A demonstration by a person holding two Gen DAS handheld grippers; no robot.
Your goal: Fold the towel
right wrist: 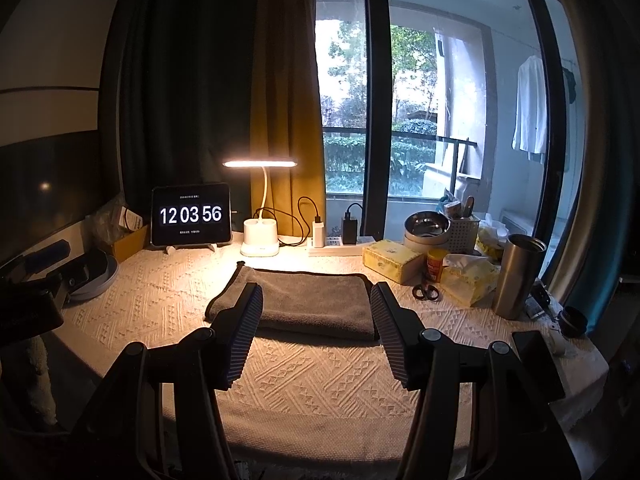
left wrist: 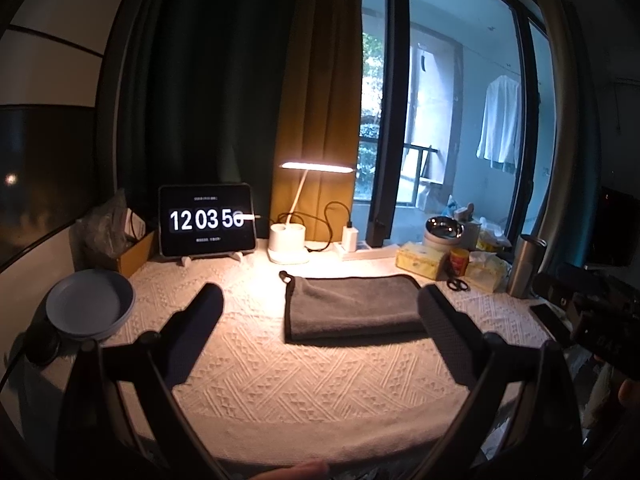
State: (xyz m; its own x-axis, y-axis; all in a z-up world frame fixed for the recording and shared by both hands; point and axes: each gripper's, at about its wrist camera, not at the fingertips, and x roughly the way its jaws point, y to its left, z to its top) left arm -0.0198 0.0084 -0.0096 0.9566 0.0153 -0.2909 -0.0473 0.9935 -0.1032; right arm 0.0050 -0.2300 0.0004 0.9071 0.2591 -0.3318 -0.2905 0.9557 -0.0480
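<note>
The 2 wrist views look from the tabletop's [left wrist: 320, 380] near edge toward the window – left view further left, both sharing the towel [left wrist: 352, 306] and clock [right wrist: 191, 215].

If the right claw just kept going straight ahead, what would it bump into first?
Most likely the folded grey towel, lying on the tablecloth directly ahead of the open right claw. Depth is hard to judge.

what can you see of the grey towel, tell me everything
The towel is dark grey, plush like microfibre, with a darker stitched edge and a small loop at its back left corner. It is already folded into a flat layered rectangle, lying on the cream tablecloth before the lamp. Neither claw touches it.
</note>
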